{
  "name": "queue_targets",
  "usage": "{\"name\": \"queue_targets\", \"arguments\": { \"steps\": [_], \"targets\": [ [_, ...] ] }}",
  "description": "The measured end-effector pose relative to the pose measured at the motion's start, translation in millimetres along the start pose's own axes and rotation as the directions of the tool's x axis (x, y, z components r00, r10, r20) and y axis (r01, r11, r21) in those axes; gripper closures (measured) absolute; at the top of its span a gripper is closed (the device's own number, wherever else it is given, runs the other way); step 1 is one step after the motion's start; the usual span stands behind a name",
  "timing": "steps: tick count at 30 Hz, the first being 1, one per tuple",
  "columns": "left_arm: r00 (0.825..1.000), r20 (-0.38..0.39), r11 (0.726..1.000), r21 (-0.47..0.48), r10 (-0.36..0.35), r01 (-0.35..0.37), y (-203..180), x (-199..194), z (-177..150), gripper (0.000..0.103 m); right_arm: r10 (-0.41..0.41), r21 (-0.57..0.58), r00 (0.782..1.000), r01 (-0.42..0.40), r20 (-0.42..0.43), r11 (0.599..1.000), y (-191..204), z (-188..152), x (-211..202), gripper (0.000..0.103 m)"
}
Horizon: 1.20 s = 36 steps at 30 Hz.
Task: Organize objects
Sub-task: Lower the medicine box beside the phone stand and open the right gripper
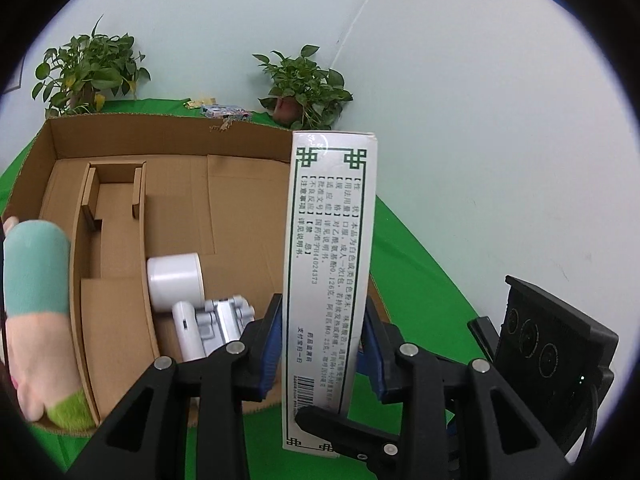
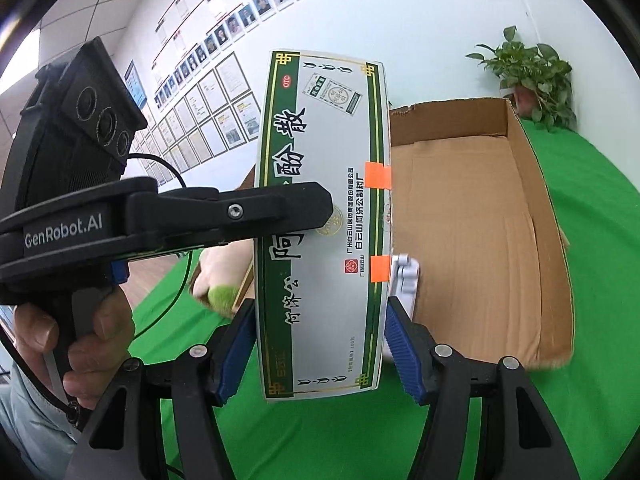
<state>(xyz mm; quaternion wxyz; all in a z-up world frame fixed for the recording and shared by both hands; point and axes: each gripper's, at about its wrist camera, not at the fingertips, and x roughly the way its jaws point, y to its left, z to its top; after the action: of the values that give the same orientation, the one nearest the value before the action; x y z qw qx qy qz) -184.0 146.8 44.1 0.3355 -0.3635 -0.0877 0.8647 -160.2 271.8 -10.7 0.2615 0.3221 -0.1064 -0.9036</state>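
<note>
White-and-green medicine box is held upright by both tongs above the near edge of a cardboard tray on green cloth.

Left wrist view: left gripper is clamped on box's narrow sides. White roll, grey bracket and plush toy are seen in tray.

Right wrist view: right gripper pads sit at box edges; grip appears closed on it. Left gripper is clamped across box face.
</note>
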Motion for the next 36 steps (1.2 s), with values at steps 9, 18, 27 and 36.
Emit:
{"name": "queue_targets", "arguments": {
  "steps": [9,18,27,36],
  "targets": [
    [0.996,-0.054,0.995,-0.080,-0.072,0.068,16.2,53.1,24.8,0.070,-0.002,0.070,0.997,0.007,-0.071,0.998,-47.7,31.6,33.0,0.043],
    [0.987,-0.131,0.987,-0.149,-0.088,0.068,32.3,105.4,9.4,0.070,-0.024,0.122,0.979,0.050,-0.202,0.991,-91.4,31.5,68.2,0.043],
    [0.974,-0.184,0.966,-0.245,-0.132,0.085,54.8,145.7,-5.8,0.069,-0.082,0.144,0.944,0.135,-0.321,0.980,-118.5,29.3,104.1,0.043],
    [0.981,-0.188,0.978,-0.208,-0.041,0.001,52.7,143.5,-9.7,0.057,-0.171,0.097,0.921,0.217,-0.349,0.971,-112.7,30.8,118.6,0.044]
  ]
}}
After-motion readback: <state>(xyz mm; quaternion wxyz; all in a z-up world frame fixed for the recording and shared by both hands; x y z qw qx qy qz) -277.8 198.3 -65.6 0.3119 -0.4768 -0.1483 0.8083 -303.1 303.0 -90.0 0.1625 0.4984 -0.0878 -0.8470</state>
